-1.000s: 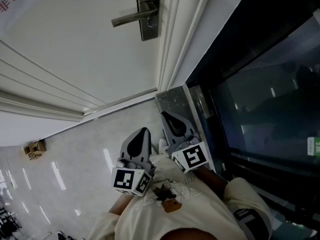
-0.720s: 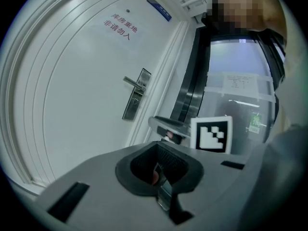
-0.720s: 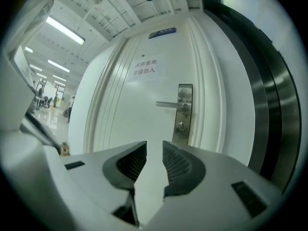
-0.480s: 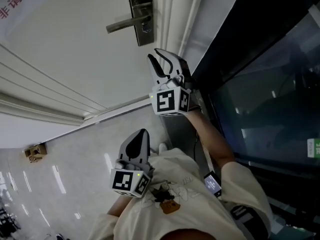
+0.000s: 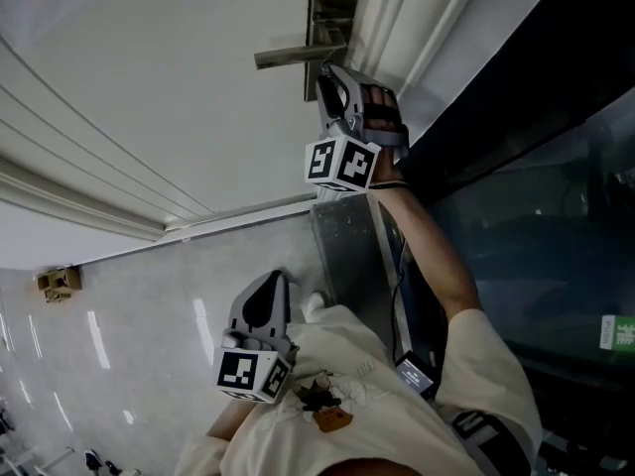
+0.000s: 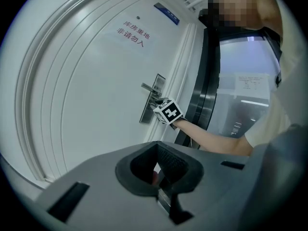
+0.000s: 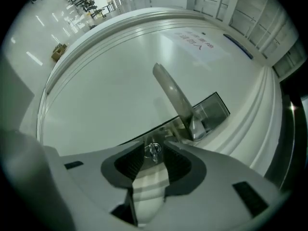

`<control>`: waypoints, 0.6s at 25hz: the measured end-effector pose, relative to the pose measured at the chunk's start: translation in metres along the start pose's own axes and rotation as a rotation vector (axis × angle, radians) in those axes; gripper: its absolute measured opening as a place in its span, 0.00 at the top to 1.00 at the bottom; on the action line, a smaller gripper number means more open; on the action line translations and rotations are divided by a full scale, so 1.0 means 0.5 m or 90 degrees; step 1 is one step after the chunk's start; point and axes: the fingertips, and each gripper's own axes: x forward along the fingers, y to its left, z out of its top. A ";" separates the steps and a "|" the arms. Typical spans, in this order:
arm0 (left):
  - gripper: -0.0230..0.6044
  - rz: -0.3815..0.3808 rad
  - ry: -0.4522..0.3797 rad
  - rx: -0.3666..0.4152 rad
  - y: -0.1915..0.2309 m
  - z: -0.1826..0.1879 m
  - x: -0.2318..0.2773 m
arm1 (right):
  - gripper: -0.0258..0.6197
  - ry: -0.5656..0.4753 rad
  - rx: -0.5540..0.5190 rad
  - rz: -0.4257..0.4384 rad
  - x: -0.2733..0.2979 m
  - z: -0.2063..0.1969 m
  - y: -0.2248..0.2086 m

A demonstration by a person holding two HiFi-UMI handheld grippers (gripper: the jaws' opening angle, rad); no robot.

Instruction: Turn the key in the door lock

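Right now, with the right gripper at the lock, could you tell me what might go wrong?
The right gripper has just been opening its jaws, and the key sits between them ungripped: closing off-centre could slip off it. The door handle is close by, so rolling the wrist might knock it.

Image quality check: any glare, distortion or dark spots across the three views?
Head view: streaky glare on the glossy pale floor, dim reflections in the dark glass panel. Left gripper view: fisheye bows the white panelled door; foreground dark. Right gripper view: same bowing, black corner vignette, yet the small silver key and silver lever handle stay readable.
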 end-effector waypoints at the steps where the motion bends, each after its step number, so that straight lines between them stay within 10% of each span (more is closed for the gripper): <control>1: 0.96 -0.003 0.000 -0.005 0.013 0.005 0.009 | 0.76 0.008 -0.004 -0.002 0.005 0.000 -0.001; 15: 0.96 -0.139 0.022 0.018 0.053 0.077 0.135 | 0.93 0.054 -0.026 -0.047 0.017 -0.002 -0.005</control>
